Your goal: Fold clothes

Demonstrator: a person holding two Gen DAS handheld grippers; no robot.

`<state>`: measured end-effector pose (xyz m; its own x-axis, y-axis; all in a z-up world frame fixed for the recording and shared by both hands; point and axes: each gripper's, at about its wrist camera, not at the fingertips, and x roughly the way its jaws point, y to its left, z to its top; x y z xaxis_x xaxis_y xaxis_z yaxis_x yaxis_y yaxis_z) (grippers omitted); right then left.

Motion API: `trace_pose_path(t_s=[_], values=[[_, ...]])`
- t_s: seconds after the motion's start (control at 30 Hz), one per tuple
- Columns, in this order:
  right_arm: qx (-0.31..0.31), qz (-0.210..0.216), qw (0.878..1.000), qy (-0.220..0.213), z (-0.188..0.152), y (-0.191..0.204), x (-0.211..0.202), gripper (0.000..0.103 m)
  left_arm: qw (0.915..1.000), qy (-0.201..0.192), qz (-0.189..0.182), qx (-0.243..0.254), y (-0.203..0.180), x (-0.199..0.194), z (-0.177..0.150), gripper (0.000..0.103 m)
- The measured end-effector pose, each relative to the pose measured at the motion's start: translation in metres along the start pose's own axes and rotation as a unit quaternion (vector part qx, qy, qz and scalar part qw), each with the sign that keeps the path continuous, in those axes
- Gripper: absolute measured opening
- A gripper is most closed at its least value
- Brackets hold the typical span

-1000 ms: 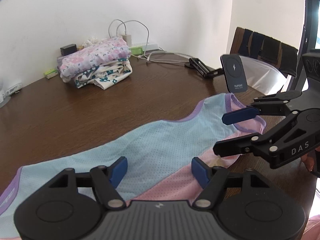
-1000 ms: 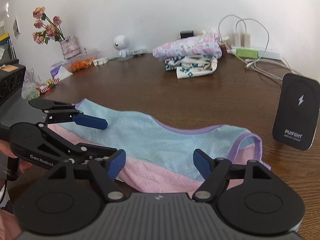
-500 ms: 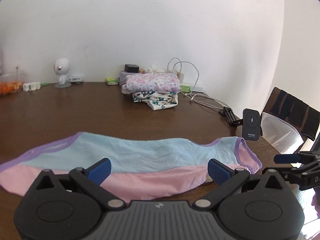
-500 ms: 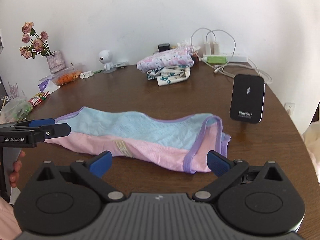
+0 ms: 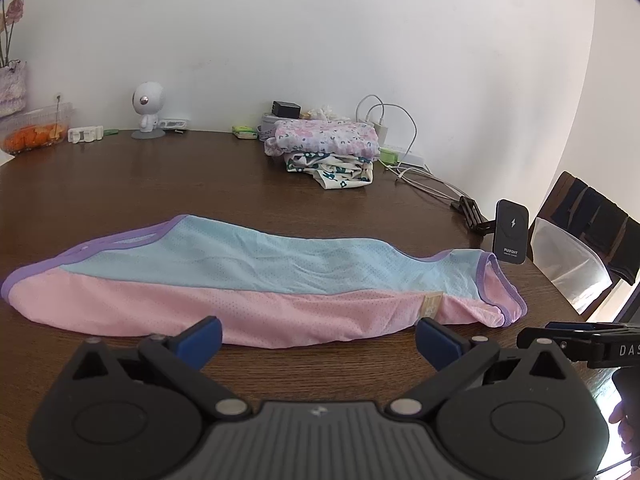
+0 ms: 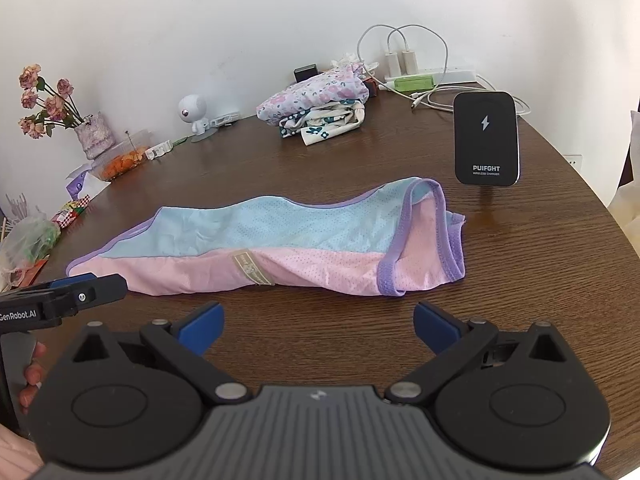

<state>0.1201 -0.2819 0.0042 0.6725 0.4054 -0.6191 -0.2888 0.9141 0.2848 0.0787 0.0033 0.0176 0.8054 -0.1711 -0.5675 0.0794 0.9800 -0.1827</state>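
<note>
Fig.: pink/blue garment [image 5: 256, 280] lying lengthwise as a long strip on table [image 6: 320, 160]; L gripper [image 5: 318, 338] & R gripper [image 6: 318, 326] both spread wide, holding nothing, just short of near hem; risk: slippery mesh may bunch or slide if only top layer gets pinched.

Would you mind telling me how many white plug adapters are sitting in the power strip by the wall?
2, side by side in the power strip at the table's far edge: left adapter, right adapter, each with a white cable looping up. The folded clothes pile may hide others.
</note>
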Motion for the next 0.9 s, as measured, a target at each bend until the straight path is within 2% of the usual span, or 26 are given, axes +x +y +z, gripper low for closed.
trace_pose_path(t_s=[0.13, 0.27, 0.37, 0.57, 0.63, 0.7, 0.9], values=[[0.027, -0.021, 0.999, -0.002, 0.013, -0.017, 0.001, 0.103, 0.9992, 0.004, -0.017, 0.035, -0.017, 0.011, 0.017, 0.103], [0.060, -0.015, 0.998, -0.003, 0.027, -0.044, 0.004, 0.103, 0.9981, -0.001, -0.020, 0.058, -0.040, 0.030, 0.039, 0.103], [0.080, -0.009, 0.997, 0.011, 0.034, -0.065, 0.014, 0.103, 0.9969, 0.017, -0.028, 0.071, -0.058, 0.054, 0.046, 0.102], [0.110, 0.032, 0.992, 0.042, 0.046, -0.093, 0.038, 0.103, 0.9925, 0.059, -0.046, 0.097, -0.092, 0.102, 0.060, 0.079], [0.115, 0.042, 0.991, 0.052, 0.049, -0.100, 0.046, 0.102, 0.9901, 0.073, -0.050, 0.109, -0.099, 0.115, 0.060, 0.061], [0.119, 0.050, 0.990, 0.061, 0.052, -0.104, 0.053, 0.098, 0.9883, 0.088, -0.058, 0.111, -0.102, 0.126, 0.061, 0.050], [0.120, 0.074, 0.988, 0.066, 0.062, -0.110, 0.066, 0.096, 0.9835, 0.128, -0.071, 0.107, -0.100, 0.151, 0.056, 0.037]])
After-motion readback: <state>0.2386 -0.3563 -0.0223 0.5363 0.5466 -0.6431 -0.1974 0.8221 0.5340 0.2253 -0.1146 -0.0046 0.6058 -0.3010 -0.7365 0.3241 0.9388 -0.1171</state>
